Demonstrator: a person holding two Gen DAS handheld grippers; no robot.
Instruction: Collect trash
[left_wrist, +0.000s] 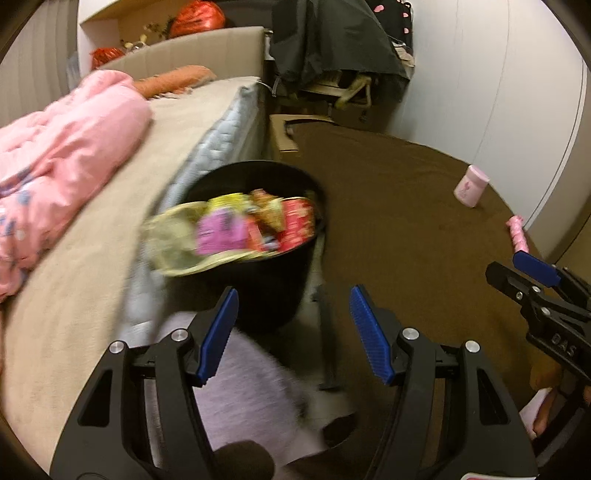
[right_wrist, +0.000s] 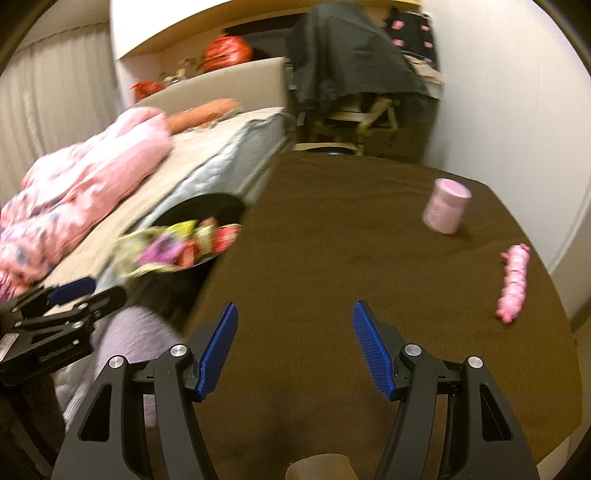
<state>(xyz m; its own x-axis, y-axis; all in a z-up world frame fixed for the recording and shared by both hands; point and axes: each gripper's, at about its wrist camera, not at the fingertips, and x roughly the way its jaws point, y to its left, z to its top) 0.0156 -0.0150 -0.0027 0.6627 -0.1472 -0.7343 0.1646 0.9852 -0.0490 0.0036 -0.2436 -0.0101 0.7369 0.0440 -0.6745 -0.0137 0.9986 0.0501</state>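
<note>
Bedroom, brown-covered table (right_wrist: 351, 258) beside bed (left_wrist: 110, 221); pink wrapper (right_wrist: 512, 286) lies lengthwise near-to-far at right; both grippers (left_wrist: 293, 332) (right_wrist: 293, 347) spread, empty.

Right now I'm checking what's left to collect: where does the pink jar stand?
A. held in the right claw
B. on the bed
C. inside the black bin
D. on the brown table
D: the pink jar stands upright on the brown table, away from the full black bin beside the bed.
</note>
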